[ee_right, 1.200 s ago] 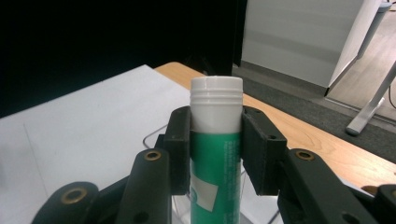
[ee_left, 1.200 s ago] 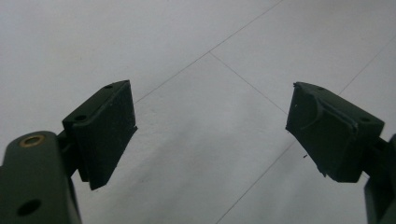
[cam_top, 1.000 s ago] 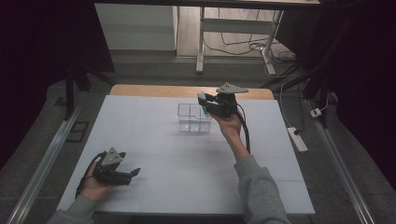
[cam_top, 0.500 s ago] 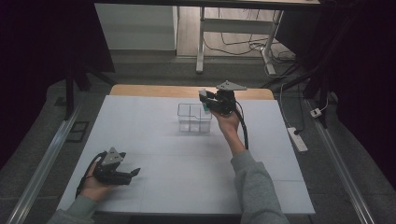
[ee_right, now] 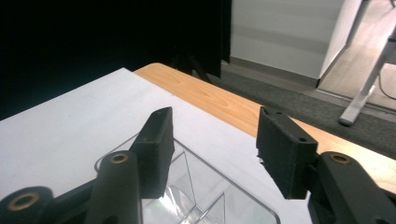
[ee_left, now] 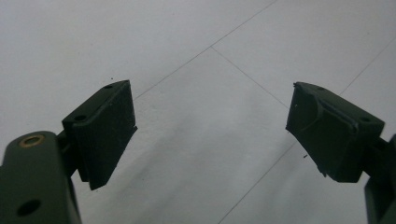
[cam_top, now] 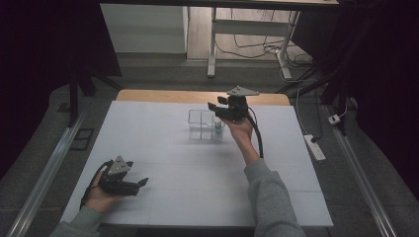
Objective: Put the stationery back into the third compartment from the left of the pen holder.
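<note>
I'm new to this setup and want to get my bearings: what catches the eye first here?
The clear divided container stands out near the far middle of the white table, with a small green-and-white bottle in its right compartment. The right gripper hovers just above that spot; its jaws have just been opening, and nothing is between them. The left gripper rests open at the near left corner.
</note>
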The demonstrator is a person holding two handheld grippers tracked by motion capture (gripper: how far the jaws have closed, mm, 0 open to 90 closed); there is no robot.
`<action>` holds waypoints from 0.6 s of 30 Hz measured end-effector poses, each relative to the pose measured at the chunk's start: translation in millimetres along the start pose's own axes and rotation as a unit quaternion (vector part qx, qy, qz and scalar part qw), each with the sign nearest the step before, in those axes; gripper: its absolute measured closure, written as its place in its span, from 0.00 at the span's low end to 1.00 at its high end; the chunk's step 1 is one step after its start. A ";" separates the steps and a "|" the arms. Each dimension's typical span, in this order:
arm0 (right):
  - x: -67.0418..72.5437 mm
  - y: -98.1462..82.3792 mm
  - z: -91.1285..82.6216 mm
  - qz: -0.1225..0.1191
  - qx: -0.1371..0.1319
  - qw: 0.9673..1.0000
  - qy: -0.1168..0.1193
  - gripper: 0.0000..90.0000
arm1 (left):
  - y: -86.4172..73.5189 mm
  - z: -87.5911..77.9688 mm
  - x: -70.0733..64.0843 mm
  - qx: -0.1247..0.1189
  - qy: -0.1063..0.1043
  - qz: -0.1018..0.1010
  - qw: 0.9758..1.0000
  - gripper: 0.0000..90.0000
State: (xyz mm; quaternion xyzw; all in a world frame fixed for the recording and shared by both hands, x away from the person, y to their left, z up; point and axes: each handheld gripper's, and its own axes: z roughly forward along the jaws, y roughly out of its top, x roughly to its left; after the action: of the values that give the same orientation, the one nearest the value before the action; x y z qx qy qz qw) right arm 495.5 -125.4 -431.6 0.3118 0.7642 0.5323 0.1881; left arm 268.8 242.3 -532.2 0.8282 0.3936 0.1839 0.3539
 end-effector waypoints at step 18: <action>2.3 -6.1 -17.7 -0.007 0.020 1.000 0.022 0.48 | 0.2 -1.6 -0.7 -0.004 0.004 0.001 1.000 0.17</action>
State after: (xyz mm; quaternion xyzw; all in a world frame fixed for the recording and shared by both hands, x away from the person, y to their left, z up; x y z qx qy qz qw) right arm 481.1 -137.6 -430.7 0.2981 0.7807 0.5225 0.1694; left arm 267.5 242.4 -530.9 0.8267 0.3933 0.1892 0.3551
